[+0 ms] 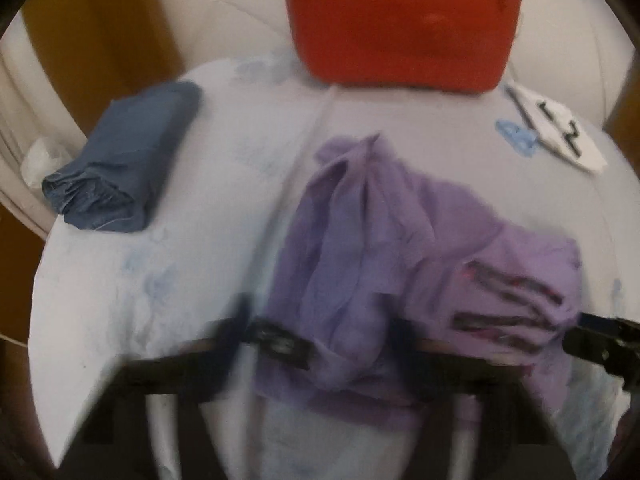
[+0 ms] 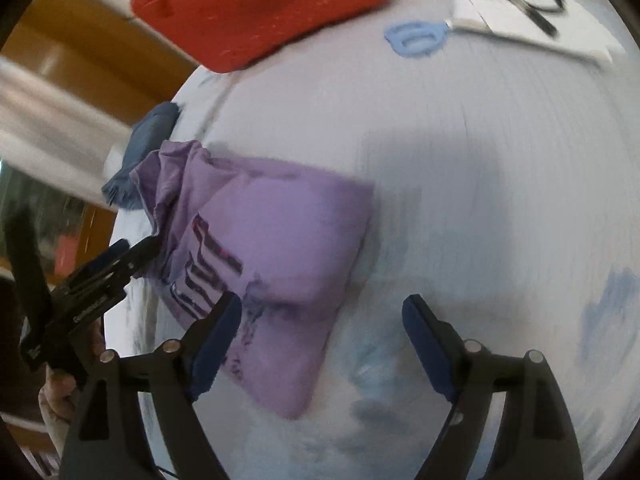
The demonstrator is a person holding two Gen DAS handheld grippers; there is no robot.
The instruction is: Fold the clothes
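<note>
Soft, floppy purple shirt point(image 2: 280, 232), best grabbed at corners; left gripper point(image 2: 154, 246) pinching its edge, right gripper point(image 2: 322, 336) wide apart w/ nothing.

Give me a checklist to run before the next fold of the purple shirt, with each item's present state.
1. Left tongs hold the purple shirt: ok, they pinch its bunched left edge.
2. Right tongs free to grip: ok, open and holding nothing, with the shirt's near edge just past the left finger.
3. Shirt flat enough to fold: not ok, its left part is crumpled in ridges.
4. Room on the cloth-covered table to the right: ok, bare there.
5. Neighbours apart from the shirt: ok for the red cushion and scissors; cannot tell for the folded blue garment.
6. Sharp view: not ok, both pictures are blurred.
</note>
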